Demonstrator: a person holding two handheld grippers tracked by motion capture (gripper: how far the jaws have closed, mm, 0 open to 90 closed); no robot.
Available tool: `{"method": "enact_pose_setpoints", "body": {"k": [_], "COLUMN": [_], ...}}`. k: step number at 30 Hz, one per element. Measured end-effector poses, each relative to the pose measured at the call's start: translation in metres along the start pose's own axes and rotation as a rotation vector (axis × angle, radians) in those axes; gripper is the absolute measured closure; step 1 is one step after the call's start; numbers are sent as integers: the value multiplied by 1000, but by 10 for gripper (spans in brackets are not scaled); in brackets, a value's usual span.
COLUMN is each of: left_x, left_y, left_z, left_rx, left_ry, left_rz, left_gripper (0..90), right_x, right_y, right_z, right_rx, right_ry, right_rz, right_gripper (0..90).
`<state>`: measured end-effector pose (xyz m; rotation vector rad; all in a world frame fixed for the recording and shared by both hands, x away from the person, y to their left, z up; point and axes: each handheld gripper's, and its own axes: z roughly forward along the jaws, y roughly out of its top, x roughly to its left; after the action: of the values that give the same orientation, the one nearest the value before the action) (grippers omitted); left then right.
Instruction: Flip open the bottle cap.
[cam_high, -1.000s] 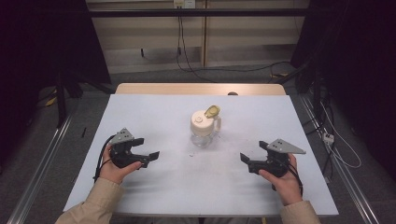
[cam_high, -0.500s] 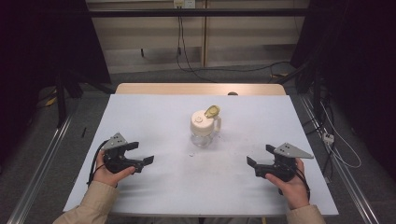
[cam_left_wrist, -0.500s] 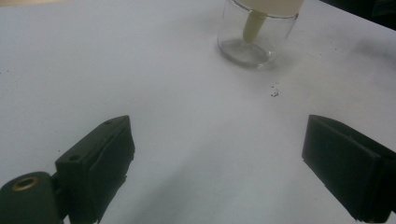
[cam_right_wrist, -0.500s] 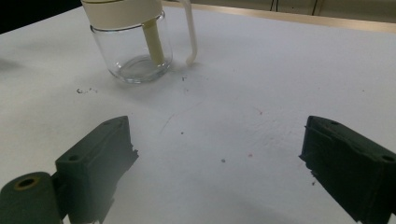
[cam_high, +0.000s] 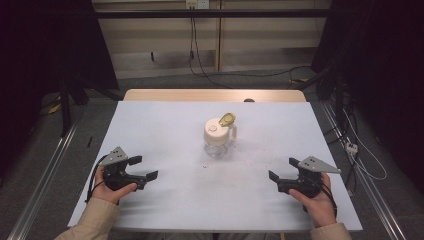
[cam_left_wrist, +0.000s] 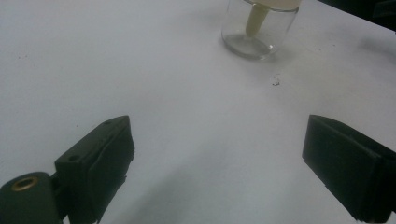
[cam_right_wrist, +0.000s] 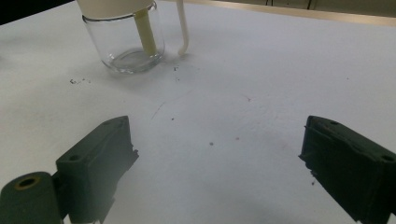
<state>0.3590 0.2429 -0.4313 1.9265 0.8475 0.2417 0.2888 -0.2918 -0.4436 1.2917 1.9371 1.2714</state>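
One jar stands upright at the middle of the table, well apart from both tools. Its body is clear, round glass with a thick base; a cream, smooth lid caps it, and a pale stick runs down inside the glass (in the right gripper view a thin cream loop also hangs beside the wall and touches the tabletop). On the lid's far edge, toward one o'clock, sits a yellowish knob.

Two grippers are out, each in one hand. The left gripper lies at about eight o'clock from the jar, the right gripper at about four o'clock; each has matte black, blocky jaws spread wide with nothing between them.

The tabletop is a flat white sheet, faintly scuffed, with a few dark crumbs near the jar's foot.
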Motion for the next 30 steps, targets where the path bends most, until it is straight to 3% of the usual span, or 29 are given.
{"method": "enact_pose_setpoints", "body": {"k": [15,21,30], "left_x": [3,3,2], "left_y": [-11,-12,-13], "left_z": [-14,-11,-8], "left_rx": [-8,3,1], "left_ry": [11,9,3], "left_rz": [-3,0,3], "left_gripper": [84,84,85], "right_x": [-3,-1,-3], "right_y": [-3,-4,-5], "right_z": [-8,-8,-7], "right_rx": [2,12,18], "right_ry": [-8,-3,0], "right_rz": [0,-16,0], "right_gripper": [84,84,84]}}
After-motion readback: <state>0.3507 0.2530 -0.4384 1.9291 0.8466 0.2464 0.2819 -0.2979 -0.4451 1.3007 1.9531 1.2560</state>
